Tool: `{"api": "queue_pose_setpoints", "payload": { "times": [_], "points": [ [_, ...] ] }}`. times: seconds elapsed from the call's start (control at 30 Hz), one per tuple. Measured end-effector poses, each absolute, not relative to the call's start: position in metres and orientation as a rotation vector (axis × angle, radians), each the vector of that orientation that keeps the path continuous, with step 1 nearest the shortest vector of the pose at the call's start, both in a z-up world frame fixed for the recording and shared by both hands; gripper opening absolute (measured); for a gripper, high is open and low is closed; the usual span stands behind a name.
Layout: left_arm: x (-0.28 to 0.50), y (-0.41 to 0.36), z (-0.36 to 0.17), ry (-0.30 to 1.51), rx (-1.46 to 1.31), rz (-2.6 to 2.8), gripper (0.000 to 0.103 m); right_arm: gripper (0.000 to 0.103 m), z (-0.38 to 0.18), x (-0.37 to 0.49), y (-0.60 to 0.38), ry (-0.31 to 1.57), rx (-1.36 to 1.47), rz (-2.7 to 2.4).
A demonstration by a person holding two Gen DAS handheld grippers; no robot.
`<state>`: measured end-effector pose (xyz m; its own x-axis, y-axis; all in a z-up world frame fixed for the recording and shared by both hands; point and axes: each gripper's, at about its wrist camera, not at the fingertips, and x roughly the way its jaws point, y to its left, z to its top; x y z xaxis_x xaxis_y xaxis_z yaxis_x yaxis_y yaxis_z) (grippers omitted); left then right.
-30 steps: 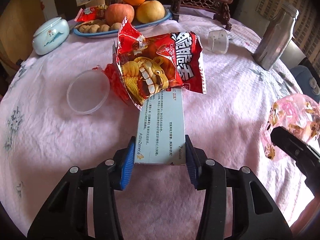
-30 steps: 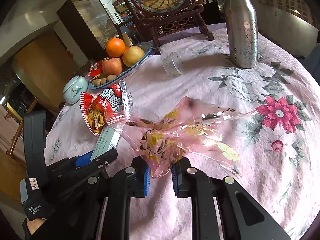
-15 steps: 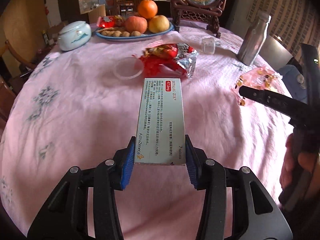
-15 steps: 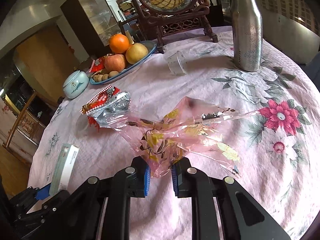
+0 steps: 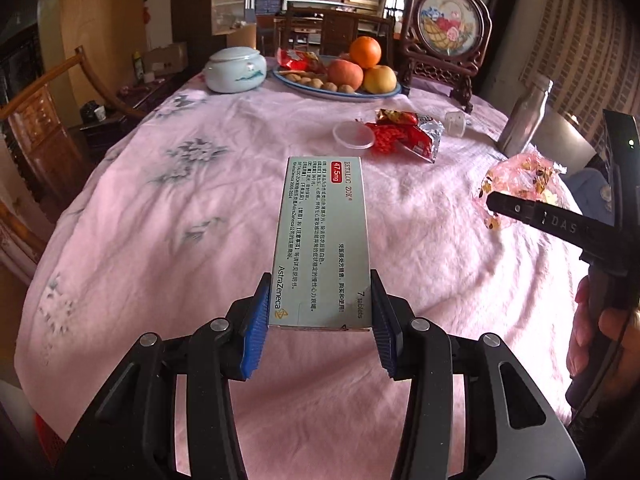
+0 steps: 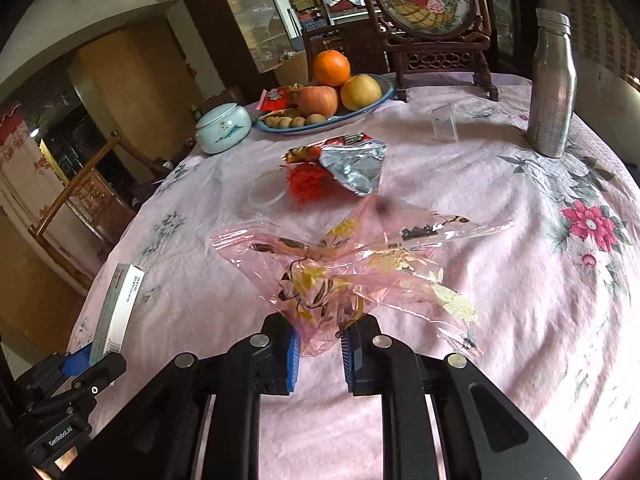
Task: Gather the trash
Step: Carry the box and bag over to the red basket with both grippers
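My left gripper (image 5: 318, 322) is shut on a grey medicine box (image 5: 324, 236) and holds it above the pink tablecloth (image 5: 160, 232). The box also shows in the right wrist view (image 6: 118, 308), at the left edge. My right gripper (image 6: 318, 346) is shut on a crumpled pink cellophane wrapper (image 6: 352, 264), which also shows in the left wrist view (image 5: 520, 184). A red snack bag (image 5: 408, 138) lies on the table beside a clear plastic lid (image 5: 353, 135); both show in the right wrist view, bag (image 6: 344, 164) and lid (image 6: 266, 192).
A blue plate of fruit and nuts (image 5: 340, 76), a pale ceramic jar (image 5: 235, 70), a small clear cup (image 6: 444, 122), a steel bottle (image 6: 554, 88) and a carved wooden screen (image 6: 432, 12) stand at the far side. Wooden chairs (image 5: 36, 120) stand at the left.
My left gripper has pulled back and risen with the box, away from the red snack bag, which dropped flat on the table. My right gripper has drawn back a little, still holding the wrapper.
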<state>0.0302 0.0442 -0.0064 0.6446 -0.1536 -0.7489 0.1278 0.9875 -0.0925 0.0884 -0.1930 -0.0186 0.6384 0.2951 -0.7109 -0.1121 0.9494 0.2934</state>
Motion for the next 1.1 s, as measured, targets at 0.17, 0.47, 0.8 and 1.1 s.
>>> {"api": "queue_pose_setpoints", "payload": {
  "times": [0.17,0.47,0.8,1.1],
  "points": [
    [-0.001,0.073,-0.004,0.826,-0.064,-0.118,0.046,0.018,-0.016,0.057,-0.159,0.854,0.188,0.292],
    [-0.058,0.137,-0.004,0.780,-0.136,-0.020,0.046,0.017,-0.012,0.000,-0.081,0.860,0.097,0.441],
    [-0.126,0.213,-0.009,0.746,-0.223,0.112,0.046,0.017,-0.005,-0.054,0.023,0.862,-0.035,0.621],
    [-0.178,0.275,-0.021,0.744,-0.281,0.261,0.046,0.017,-0.010,-0.102,0.119,0.896,-0.153,0.820]
  ]
}}
